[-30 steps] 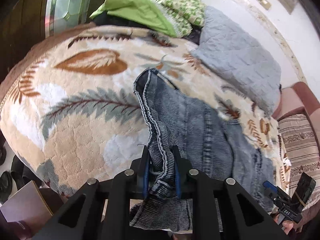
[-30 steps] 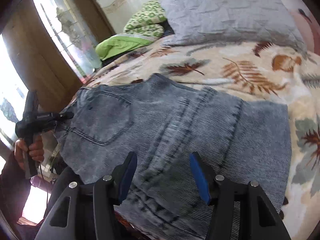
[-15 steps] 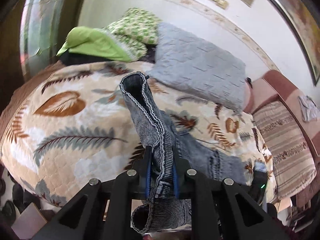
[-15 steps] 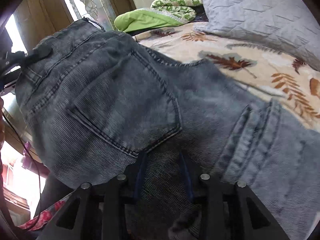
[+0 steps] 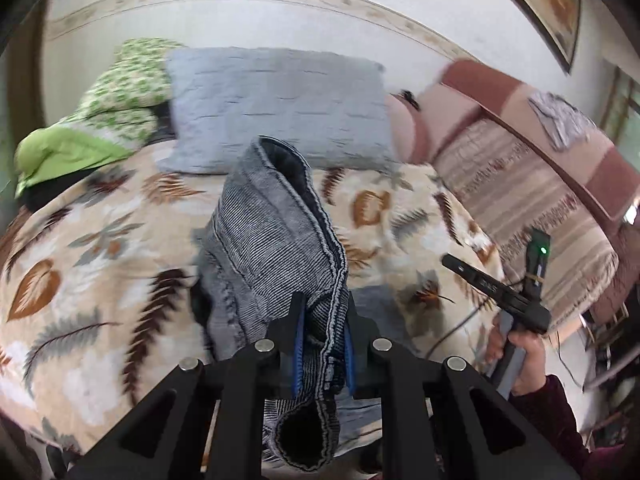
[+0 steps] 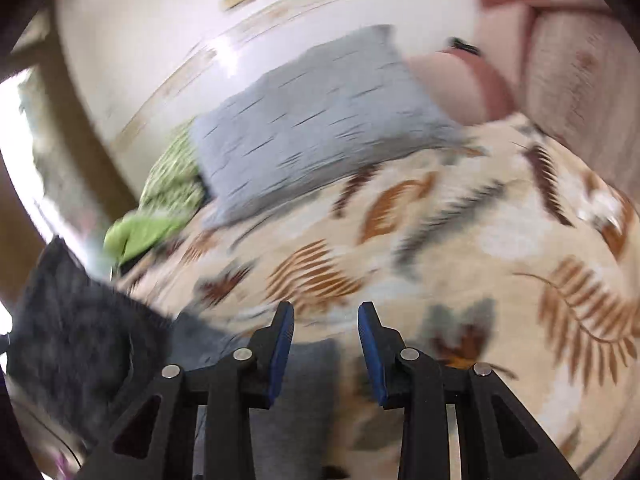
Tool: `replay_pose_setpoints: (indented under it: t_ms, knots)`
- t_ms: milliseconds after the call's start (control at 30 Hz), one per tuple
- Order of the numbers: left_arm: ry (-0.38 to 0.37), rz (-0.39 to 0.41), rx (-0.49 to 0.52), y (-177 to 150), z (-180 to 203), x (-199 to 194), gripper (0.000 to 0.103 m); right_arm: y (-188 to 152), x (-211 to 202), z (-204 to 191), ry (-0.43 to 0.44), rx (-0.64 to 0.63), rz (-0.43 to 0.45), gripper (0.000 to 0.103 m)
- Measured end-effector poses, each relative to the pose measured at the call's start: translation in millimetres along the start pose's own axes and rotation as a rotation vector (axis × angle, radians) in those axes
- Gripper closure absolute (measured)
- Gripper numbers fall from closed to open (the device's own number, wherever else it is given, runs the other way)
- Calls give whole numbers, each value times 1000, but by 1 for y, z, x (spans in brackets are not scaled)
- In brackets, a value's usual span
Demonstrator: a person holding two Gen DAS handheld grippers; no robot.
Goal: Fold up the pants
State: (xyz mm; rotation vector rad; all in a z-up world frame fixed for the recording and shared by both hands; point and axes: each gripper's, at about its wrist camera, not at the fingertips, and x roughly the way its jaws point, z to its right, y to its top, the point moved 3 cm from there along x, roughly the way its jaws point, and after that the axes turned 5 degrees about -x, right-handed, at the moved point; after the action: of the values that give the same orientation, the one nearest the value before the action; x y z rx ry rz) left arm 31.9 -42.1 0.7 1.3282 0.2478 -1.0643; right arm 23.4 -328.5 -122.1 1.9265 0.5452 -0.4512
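Two grippers are working over the bed, and we are holding one in each hand. Our left gripper [image 5: 322,334] is pinching a bunched fold of the jeans [image 5: 272,240] between its blue pads [image 5: 298,344], the jaws pressed close on the denim. From that grip the jeans are rising up and away over the leaf-patterned blanket [image 5: 92,264], with a loose loop of hem hanging below the fingers and a flat part lying on the blanket underneath. Our right gripper [image 6: 326,326] is hovering with its jaws spread apart and nothing between them, pointing across the blanket [image 6: 500,280] toward the grey pillow [image 6: 320,120]. In the right wrist view a flat part of the jeans [image 6: 304,400] is lying just below the fingers, and a dark raised part is showing blurred at the left edge. In the left wrist view the right gripper [image 5: 496,292] is showing from the side, gripped by our right hand [image 5: 524,356]. The grey pillow [image 5: 276,108] is leaning at the head of the bed, with green bedding [image 5: 100,120] beside it on the left and a striped pink sofa [image 5: 540,184] standing to the right of the bed.
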Motion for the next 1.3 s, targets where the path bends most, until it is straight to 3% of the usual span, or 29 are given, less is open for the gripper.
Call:
replay_pose_setpoints:
  t_ms: [233, 333, 433, 500, 600, 667, 733, 800, 867, 967, 1200, 1300]
  knots:
    - [-121, -183, 106, -20, 109, 113, 87, 14, -10, 52, -56, 93, 42, 67]
    - [-65, -286, 119, -44, 120, 166, 85, 18, -15, 76, -76, 139, 63, 67]
    - [-88, -424, 51, -63, 117, 189, 79, 18, -25, 99, -64, 225, 81, 64]
    - [-95, -403, 77, -59, 121, 178, 77, 18, -28, 109, -44, 270, 84, 64]
    - [-133, -292, 107, -37, 123, 141, 69, 19, -29, 110, 4, 296, 97, 64]
    - [-150, -187, 112, -20, 118, 112, 48, 21, -27, 101, 46, 282, 106, 64]
    - [-80, -95, 127, -9, 104, 93, 42, 23, -24, 85, 89, 243, 106, 64]
    - [10, -63, 139, -6, 83, 87, 42, 24, -21, 63, 133, 187, 97, 64]
    - [125, -85, 128, -10, 60, 94, 42, 22, -14, 37, 189, 128, 67, 64]
    - [230, -140, 90, -25, 27, 109, 42, 13, -1, -3, 214, 16, 4, 64]
    - [272, -273, 64, -57, -3, 139, 42, -15, 44, -48, 265, -53, -172, 64]
    - [296, -305, 104, -70, -2, 155, 37, -31, 72, -49, 188, -69, -266, 62]
